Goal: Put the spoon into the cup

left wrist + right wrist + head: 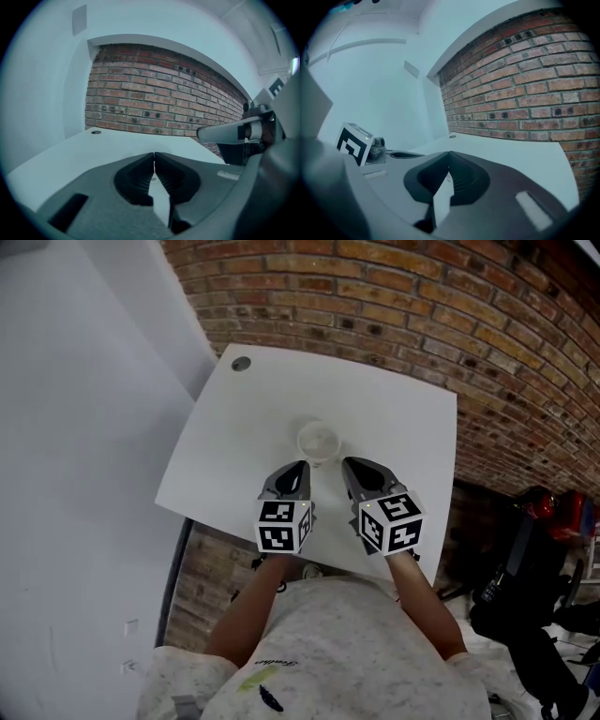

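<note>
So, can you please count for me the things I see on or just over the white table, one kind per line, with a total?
Cup: 1
Grippers: 2, the left gripper and the right gripper, both shut and empty
Spoon: 0, none in view
Total: 3

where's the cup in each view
Head view: cup in the middle of the white table.
Left gripper view: not visible.
Right gripper view: not visible.
Shared landmark: the dark round hole at the table's far corner, also in the left gripper view and the right gripper view.
</note>
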